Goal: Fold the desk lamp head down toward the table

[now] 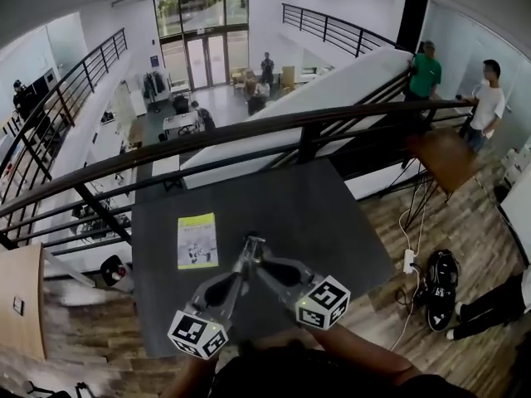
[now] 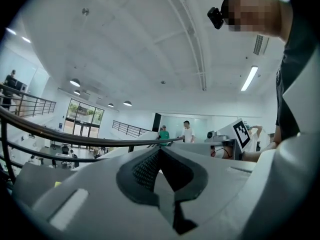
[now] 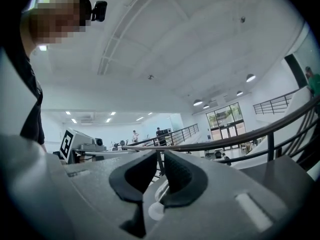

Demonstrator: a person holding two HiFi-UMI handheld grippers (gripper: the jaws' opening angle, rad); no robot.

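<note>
head view: dark grey worktop (image 1: 332,214) set against black railing (image 1: 249,135) over open atrium (image 1: 199,98). wood floor (image 1: 473,239) at right. yellow-green booklet (image 1: 197,240) flat on worktop, left of centre. left gripper (image 1: 247,247) and right gripper (image 1: 262,262) held over worktop, tips close together. desk lamp not seen in any view.
left gripper view: jaws clenched, nothing between. white ceiling (image 2: 150,44) above, railing beyond.
right gripper view: jaws slightly apart, empty. railing visible through gap.

Bright, even ceiling lights (image 2: 248,78) and daylight from windows (image 1: 203,23); strong fisheye bending, dark vignetted corners.
</note>
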